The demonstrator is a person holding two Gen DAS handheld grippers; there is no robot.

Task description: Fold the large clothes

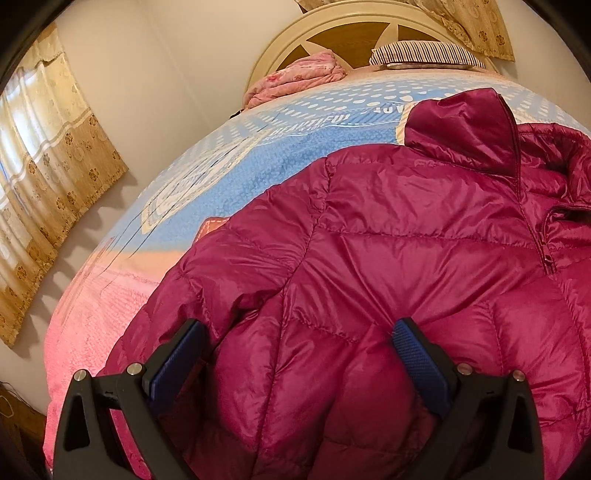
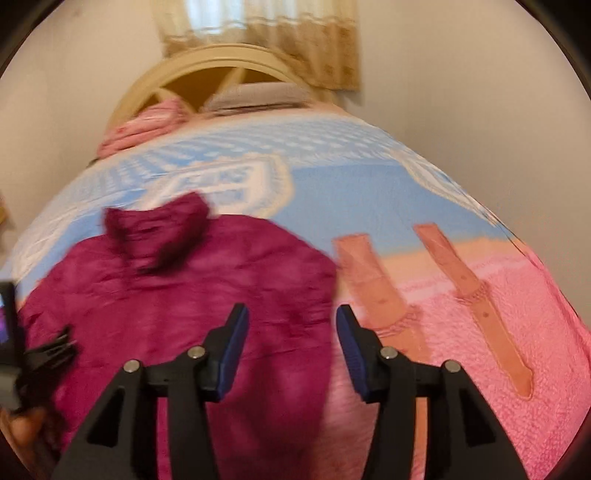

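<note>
A magenta quilted down jacket lies spread on the bed, collar toward the headboard and zip partly done up. My left gripper is low over its near left part, jaws wide. Puffy sleeve and body fabric bulges up between the blue pads, which do not visibly pinch it. In the blurred right wrist view the jacket fills the left half. My right gripper stands open over the jacket's right edge, with nothing pinched. The left gripper's black body shows at that view's left edge.
The bed carries a blue and pink fleece blanket. A folded pink quilt and a striped pillow lie by the round cream headboard. Patterned curtains hang on the wall to the left.
</note>
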